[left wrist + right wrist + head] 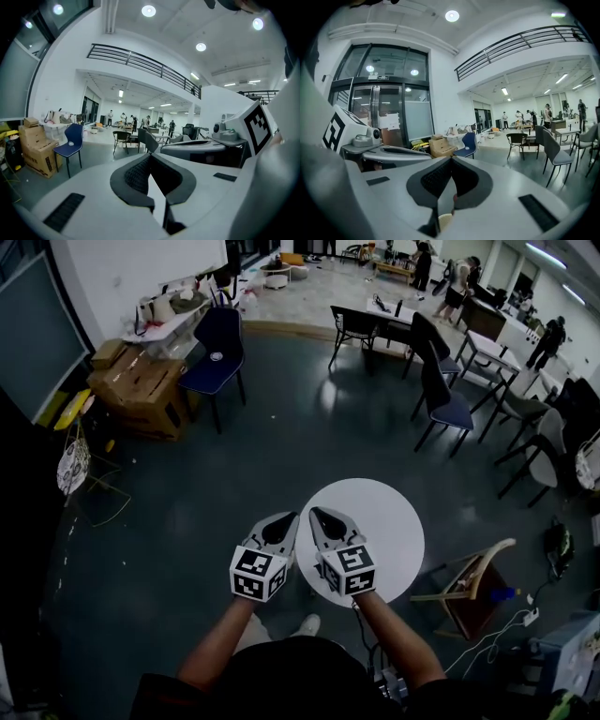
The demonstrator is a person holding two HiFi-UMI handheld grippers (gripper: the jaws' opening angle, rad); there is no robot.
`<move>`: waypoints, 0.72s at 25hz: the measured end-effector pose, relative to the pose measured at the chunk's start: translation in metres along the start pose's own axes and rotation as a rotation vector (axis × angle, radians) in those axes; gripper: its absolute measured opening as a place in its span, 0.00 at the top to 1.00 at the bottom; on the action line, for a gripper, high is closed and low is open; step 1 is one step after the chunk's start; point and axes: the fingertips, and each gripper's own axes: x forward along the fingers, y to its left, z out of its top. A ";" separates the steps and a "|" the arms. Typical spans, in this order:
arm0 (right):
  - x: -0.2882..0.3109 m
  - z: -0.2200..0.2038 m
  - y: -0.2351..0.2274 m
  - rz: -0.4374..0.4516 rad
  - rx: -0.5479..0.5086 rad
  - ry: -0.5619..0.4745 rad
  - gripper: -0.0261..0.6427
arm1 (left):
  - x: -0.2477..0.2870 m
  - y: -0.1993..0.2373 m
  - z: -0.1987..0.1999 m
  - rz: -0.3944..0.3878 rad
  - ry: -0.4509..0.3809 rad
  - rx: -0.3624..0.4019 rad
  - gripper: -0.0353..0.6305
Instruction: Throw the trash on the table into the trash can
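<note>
Our grey-and-white two-jaw left gripper (287, 518) and matching right gripper (319, 514) hover side by side, both with jaws pressed together on nothing. Beneath the right one sits the round white table (389, 521), its top plain and smooth, while the left one is at its rim. Around the table we see glossy dark grey floor (234, 474), and a blue chair (217, 352) and brown cardboard boxes (141, 390) stand well apart.

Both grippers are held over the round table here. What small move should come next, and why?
Probably lower both grippers slightly and scan the surroundings before reaching. The left gripper and right gripper both have their jaws together with nothing between them, side by side above the round white table, and the part of the table that shows has no trash to go for.
</note>
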 end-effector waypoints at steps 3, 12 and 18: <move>-0.010 0.003 -0.006 0.008 -0.027 -0.007 0.93 | 0.002 -0.018 0.008 -0.002 -0.013 0.031 0.94; -0.038 0.025 -0.020 -0.012 -0.016 -0.058 0.93 | -0.014 -0.042 0.036 -0.003 -0.060 0.046 0.94; -0.053 0.034 -0.001 -0.029 -0.011 -0.085 0.93 | -0.038 -0.052 0.055 -0.027 -0.096 0.073 0.94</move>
